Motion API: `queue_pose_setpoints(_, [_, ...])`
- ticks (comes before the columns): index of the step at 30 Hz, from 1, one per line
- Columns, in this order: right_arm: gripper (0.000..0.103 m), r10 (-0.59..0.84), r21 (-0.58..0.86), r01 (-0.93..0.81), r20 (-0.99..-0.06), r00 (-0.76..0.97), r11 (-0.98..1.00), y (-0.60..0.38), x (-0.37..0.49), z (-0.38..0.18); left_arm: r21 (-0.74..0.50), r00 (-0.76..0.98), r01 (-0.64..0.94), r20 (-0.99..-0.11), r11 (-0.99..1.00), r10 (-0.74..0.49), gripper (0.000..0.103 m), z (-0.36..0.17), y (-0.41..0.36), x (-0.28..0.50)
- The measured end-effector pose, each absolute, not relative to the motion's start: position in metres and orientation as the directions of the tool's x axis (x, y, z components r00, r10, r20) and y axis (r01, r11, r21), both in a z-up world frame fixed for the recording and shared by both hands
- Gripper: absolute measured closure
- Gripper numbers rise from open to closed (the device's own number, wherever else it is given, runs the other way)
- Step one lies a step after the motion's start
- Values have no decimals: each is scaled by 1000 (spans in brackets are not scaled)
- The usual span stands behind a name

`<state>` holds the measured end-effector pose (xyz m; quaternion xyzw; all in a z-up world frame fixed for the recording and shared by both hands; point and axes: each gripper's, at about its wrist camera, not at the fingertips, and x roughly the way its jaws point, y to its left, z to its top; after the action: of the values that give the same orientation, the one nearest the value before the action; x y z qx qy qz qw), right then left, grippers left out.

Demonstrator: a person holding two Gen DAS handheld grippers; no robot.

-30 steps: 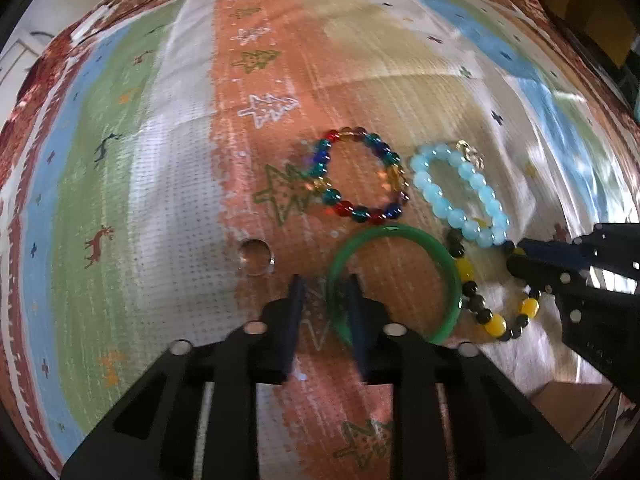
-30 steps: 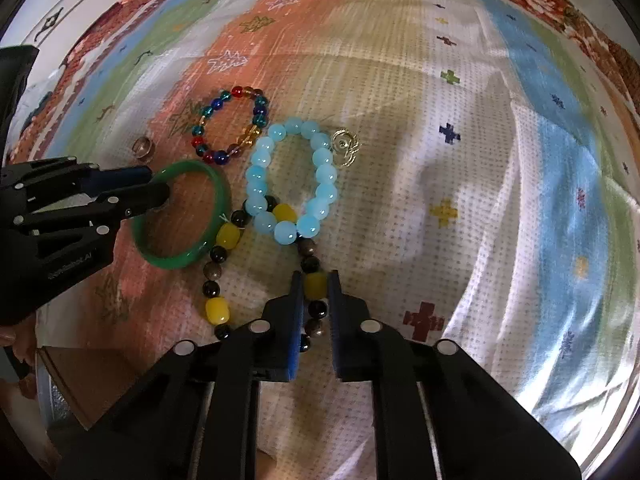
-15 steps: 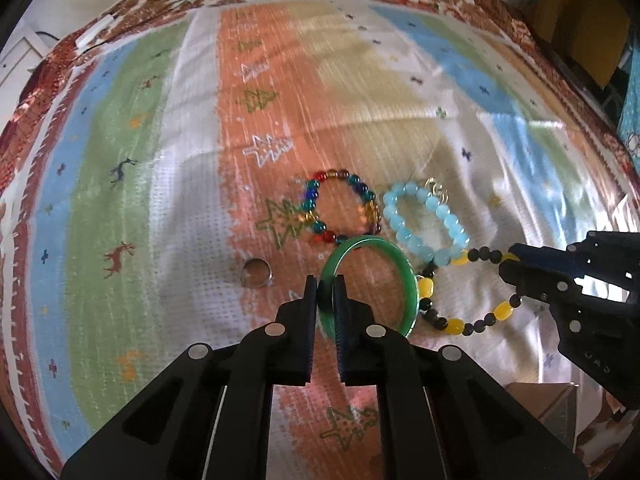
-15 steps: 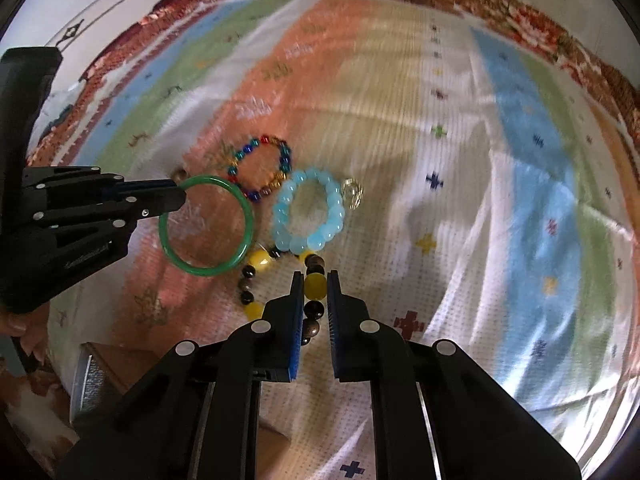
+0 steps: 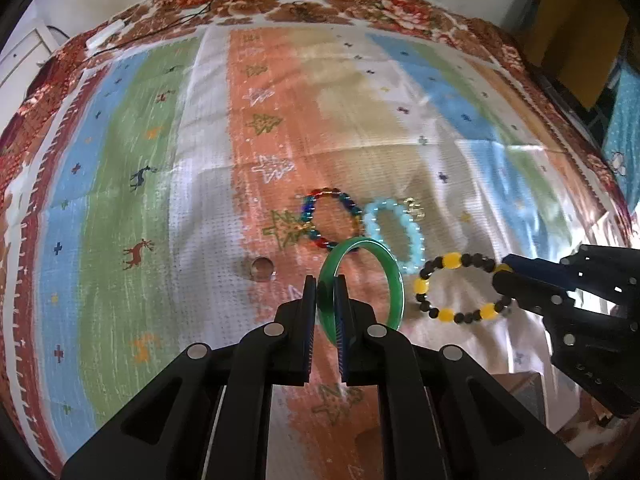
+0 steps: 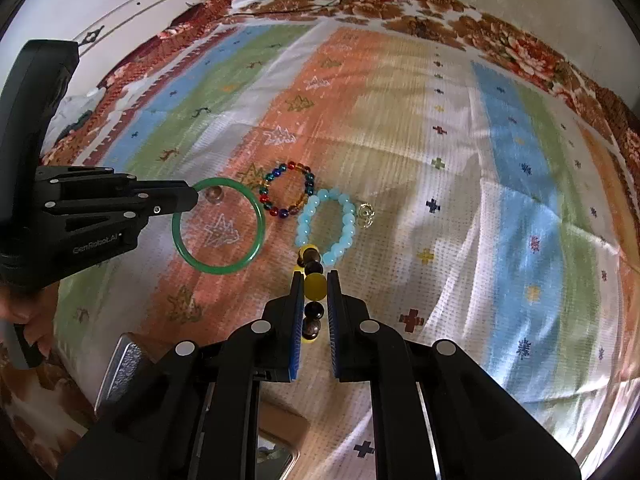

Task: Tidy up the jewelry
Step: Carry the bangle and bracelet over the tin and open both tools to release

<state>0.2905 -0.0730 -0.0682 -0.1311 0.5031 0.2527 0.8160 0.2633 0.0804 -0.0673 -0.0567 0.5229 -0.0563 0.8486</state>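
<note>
Left gripper (image 5: pixel 326 300) clamped on green bangle (image 5: pixel 394 280) at its 7 o'clock rim — rigid, slick, likely brittle; best held across the rim. Right gripper (image 6: pixel 311 296) clenched on yellow-and-black bead bracelet (image 5: pixel 452 286) — light, limp, dangling; both raised over striped bedspread (image 5: pixel 160 160).

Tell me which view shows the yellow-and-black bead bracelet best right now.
The left wrist view: the yellow-and-black bead bracelet shows there as a full open loop, pinched at one side by the right gripper. In the right wrist view it is edge-on between the closed pads, only a short string of beads visible.
</note>
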Motion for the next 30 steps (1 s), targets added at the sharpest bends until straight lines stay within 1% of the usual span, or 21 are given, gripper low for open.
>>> queue_pose_setpoints(9, [91, 317, 44, -546, -852, 417, 837, -78, 273, -41, -158, 501, 42, -851, 987, -157, 94, -45, 72, 243])
queue_pose_setpoints(17, [91, 379, 55, -553, -785, 491, 831, -89, 249, -5, -164, 558, 56, -813, 985, -167, 94, -18, 69, 221])
queue_pose_setpoints(30, [91, 405, 65, -573, -771, 490, 817, -96, 227, 1, -183, 575, 50, -798, 982, -178, 94, -14, 69, 194])
